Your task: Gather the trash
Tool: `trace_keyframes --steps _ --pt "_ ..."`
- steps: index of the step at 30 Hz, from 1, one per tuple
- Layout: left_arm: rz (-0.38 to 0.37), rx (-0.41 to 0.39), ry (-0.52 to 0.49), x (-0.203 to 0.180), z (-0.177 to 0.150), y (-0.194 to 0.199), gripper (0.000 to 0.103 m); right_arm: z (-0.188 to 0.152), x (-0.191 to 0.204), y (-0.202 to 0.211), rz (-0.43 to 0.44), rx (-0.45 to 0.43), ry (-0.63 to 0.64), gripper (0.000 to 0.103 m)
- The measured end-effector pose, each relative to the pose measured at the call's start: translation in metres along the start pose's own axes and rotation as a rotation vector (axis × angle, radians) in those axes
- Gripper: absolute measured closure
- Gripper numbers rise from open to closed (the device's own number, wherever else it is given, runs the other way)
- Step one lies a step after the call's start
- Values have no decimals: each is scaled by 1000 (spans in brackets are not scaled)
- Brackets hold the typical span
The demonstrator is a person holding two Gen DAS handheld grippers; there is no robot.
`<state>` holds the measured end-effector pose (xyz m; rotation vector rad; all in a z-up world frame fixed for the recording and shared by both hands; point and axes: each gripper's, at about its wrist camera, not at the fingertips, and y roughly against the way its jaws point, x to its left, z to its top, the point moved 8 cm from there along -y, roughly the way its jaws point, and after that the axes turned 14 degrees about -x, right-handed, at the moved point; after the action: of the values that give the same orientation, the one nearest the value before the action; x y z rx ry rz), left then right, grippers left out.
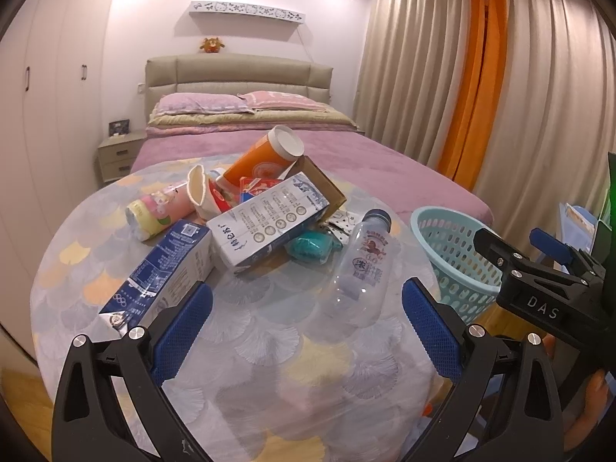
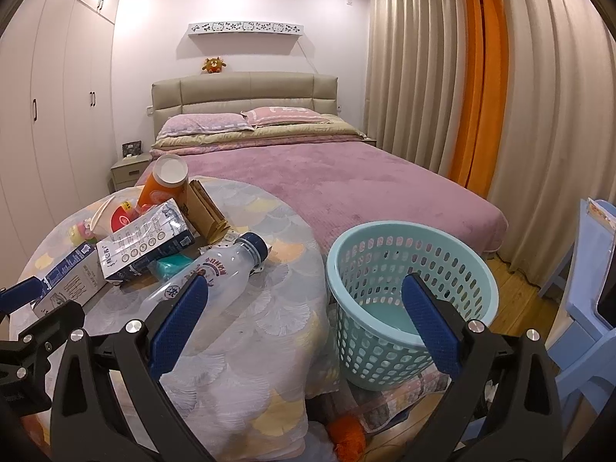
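Trash heaped on a round table [image 1: 246, 350] covered in a fan-pattern cloth, centre of both frames: clear plastic bottle [image 1: 360, 265] with blue cap lying on its side at the pile's right edge, white milk carton [image 1: 269, 227] propped atop a teal object [image 1: 310, 246], blue-and-white carton [image 1: 161, 273] at left, orange canister [image 1: 261, 158] tilted at the rear. Teal perforated basket [image 2: 408, 292] stands just beside the table, right of centre. Left gripper [image 1: 306, 331] spread wide, holding nothing, before the bottle. Right gripper [image 2: 304, 319] equally wide and unloaded, between bottle and basket
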<state>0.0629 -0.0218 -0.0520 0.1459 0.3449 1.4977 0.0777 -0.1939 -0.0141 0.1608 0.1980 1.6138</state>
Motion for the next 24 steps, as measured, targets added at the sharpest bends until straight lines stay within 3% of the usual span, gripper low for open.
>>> trace_keyframes --steps 24 --pt "-4 -3 47 22 6 3 11 2 13 -4 38 19 4 8"
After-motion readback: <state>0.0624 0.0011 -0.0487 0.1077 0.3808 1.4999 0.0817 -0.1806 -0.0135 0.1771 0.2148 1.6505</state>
